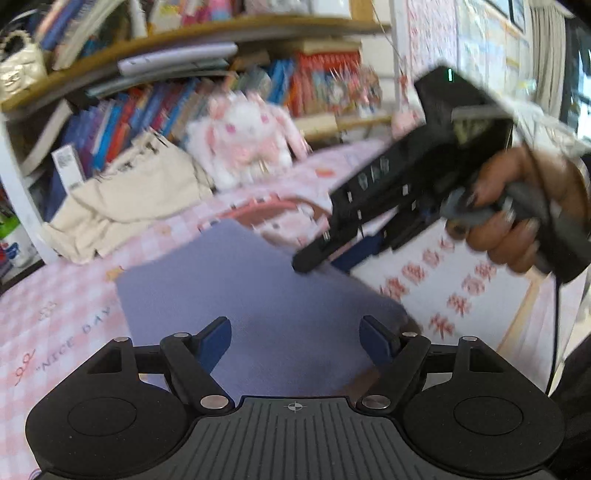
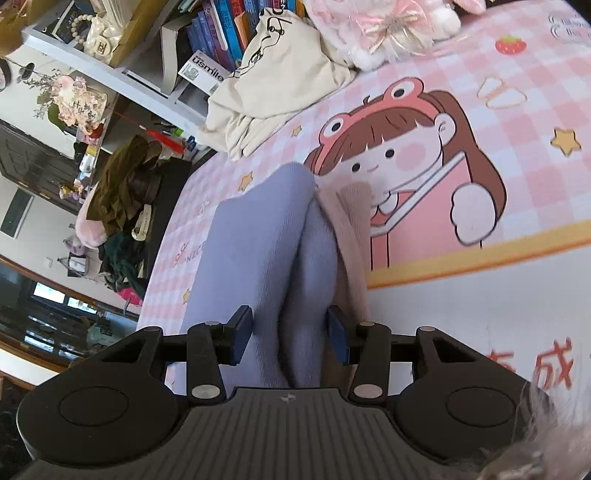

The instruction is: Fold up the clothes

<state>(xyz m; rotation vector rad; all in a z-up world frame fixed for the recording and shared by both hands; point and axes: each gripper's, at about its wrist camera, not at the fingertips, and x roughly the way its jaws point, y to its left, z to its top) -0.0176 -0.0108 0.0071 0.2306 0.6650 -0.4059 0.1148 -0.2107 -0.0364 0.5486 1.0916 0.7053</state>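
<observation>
left gripper [image 1: 295, 338]: jaws wide apart, holding nothing, lavender knit garment [image 1: 258, 306] beyond them | right gripper [image 2: 290, 332]: half open, garment fold lies between jaws, unpressed

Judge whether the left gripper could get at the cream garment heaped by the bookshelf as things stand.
Probably yes: the left gripper is open and holds nothing, and only flat lilac cloth and bare bedspread lie before the cream garment.

Plush rabbit [image 1: 247, 136] — bookshelf [image 1: 184, 33] behind
</observation>
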